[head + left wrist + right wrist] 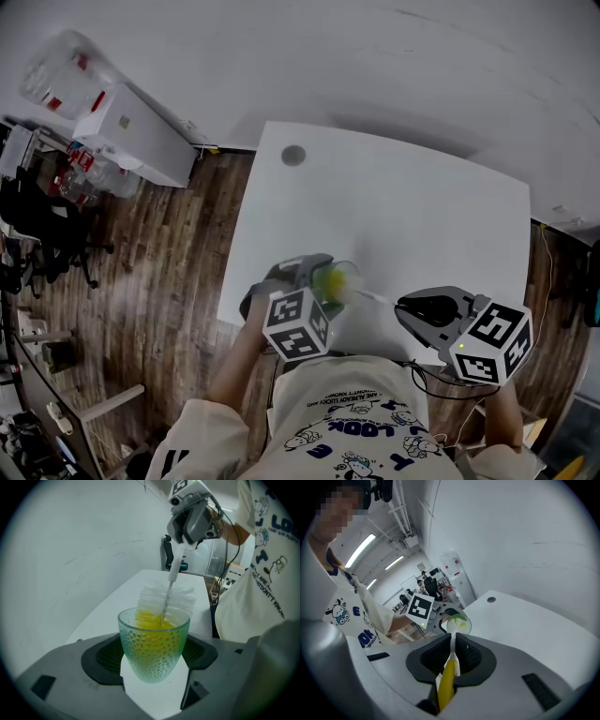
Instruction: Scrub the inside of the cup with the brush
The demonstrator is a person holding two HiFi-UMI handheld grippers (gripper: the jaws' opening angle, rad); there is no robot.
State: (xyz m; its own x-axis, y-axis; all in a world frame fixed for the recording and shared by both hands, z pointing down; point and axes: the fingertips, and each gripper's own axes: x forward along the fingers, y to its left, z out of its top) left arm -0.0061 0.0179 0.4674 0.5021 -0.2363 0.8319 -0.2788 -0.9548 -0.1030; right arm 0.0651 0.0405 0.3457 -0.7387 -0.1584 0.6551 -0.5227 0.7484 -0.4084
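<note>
A dimpled green glass cup [154, 645] with a yellow inside sits between the jaws of my left gripper [154, 656], which is shut on it. In the head view the cup [336, 280] is held over the white table's near edge, beside my left gripper [314, 281]. My right gripper [452, 656] is shut on the yellow handle of a bottle brush [447, 679]. Its white bristle head [166, 599] sticks partly into the cup's mouth. From the right gripper view the brush stem runs to the cup [456, 622]. My right gripper [417, 314] is to the cup's right.
The white table [403, 216] has a round grey hole cover [293, 155] at its far left. A white box and plastic bottles [112, 122] stand on the wooden floor to the left. The person's torso [347, 431] is close against the table's near edge.
</note>
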